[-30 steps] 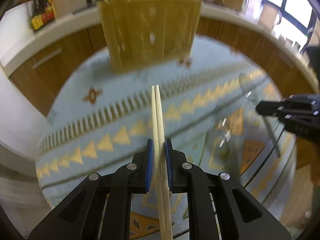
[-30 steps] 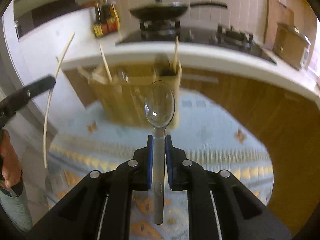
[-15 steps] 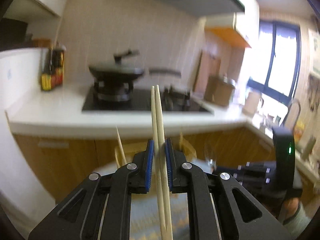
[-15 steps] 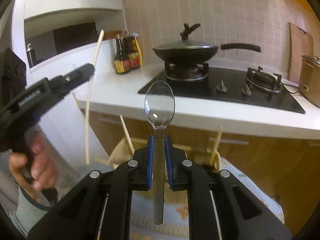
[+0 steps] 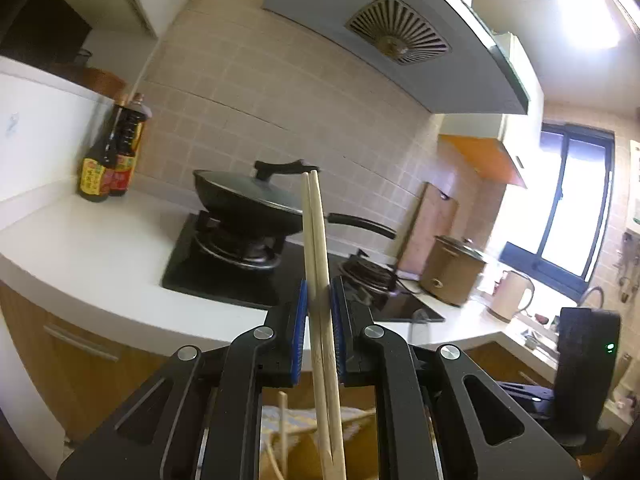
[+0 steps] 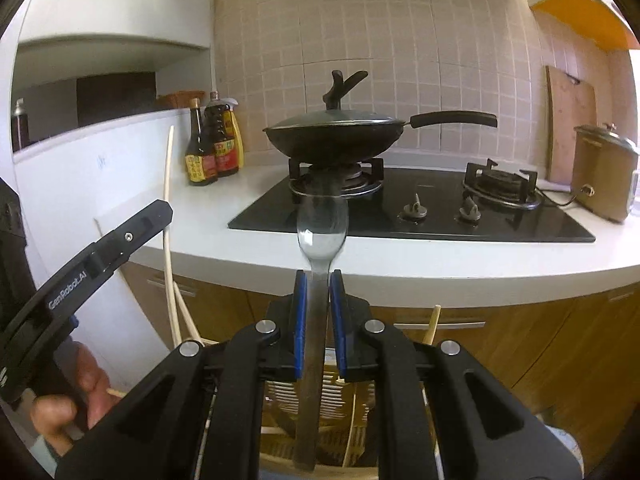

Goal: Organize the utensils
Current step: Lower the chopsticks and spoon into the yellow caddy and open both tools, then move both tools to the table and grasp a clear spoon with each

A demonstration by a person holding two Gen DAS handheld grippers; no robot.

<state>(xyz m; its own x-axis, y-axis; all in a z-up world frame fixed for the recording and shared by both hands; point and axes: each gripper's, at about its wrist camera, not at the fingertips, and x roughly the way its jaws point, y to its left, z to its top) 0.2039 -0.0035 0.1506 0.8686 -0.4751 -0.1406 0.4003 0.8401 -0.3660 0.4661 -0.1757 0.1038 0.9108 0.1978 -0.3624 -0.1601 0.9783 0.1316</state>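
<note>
My left gripper (image 5: 318, 296) is shut on a pair of pale wooden chopsticks (image 5: 314, 232) that stand upright, tips up. My right gripper (image 6: 318, 288) is shut on a metal spoon (image 6: 322, 224), bowl up. Both are held over a bamboo utensil holder (image 6: 360, 432) seen below the fingers, with other chopsticks (image 6: 431, 328) standing in it. The holder also shows in the left wrist view (image 5: 360, 420). In the right wrist view the left gripper (image 6: 160, 216) is at the left with its chopsticks (image 6: 169, 220).
A white counter (image 6: 480, 264) carries a black hob (image 6: 420, 220) with a lidded wok (image 6: 336, 132), sauce bottles (image 6: 212, 144) at the left and a brown cooker (image 6: 604, 176) at the right. Wooden cabinet fronts (image 6: 520, 344) lie below.
Both grippers have tilted up from looking down at the patterned cloth and holder to facing the counter. The holder now sits low under the fingers. Both stay shut on their utensils.
</note>
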